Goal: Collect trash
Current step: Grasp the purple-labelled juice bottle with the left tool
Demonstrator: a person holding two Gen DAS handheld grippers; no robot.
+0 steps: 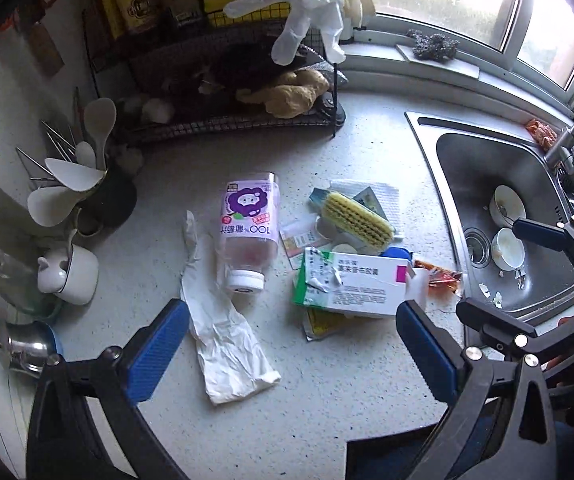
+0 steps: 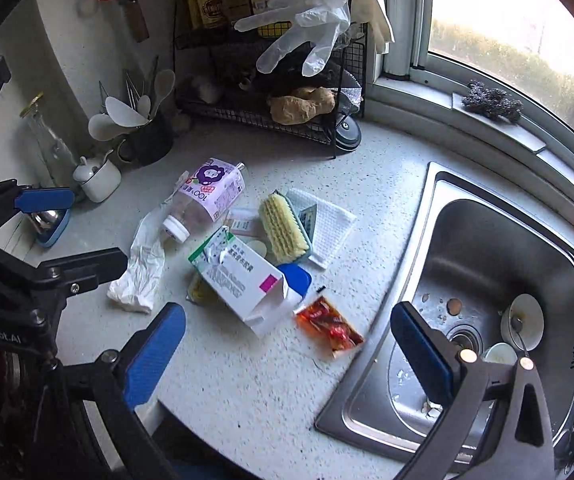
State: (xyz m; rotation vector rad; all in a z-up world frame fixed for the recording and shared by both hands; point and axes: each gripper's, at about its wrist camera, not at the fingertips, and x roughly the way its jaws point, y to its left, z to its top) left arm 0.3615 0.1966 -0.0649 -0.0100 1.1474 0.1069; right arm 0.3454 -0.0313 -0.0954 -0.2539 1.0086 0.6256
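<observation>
Now, fingers outward:
Left gripper point(image 1: 293, 354): jaws spread wide, empty, above a crumpled glove point(image 1: 223, 344).
Right gripper point(image 2: 289, 354): jaws wide apart, empty, above the counter point(image 2: 247, 380).
Trash: bottle point(image 2: 203, 200), box point(image 2: 243, 280), red packet point(image 2: 329, 328) beside the sink point(image 2: 427, 208).

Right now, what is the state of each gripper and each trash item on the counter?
left gripper: open, empty.
right gripper: open, empty.
juice bottle: lying on its side, cap on.
medicine box: lying down, end flap open.
used glove: flat, crumpled.
sauce packet: lying flat beside the sink.
</observation>
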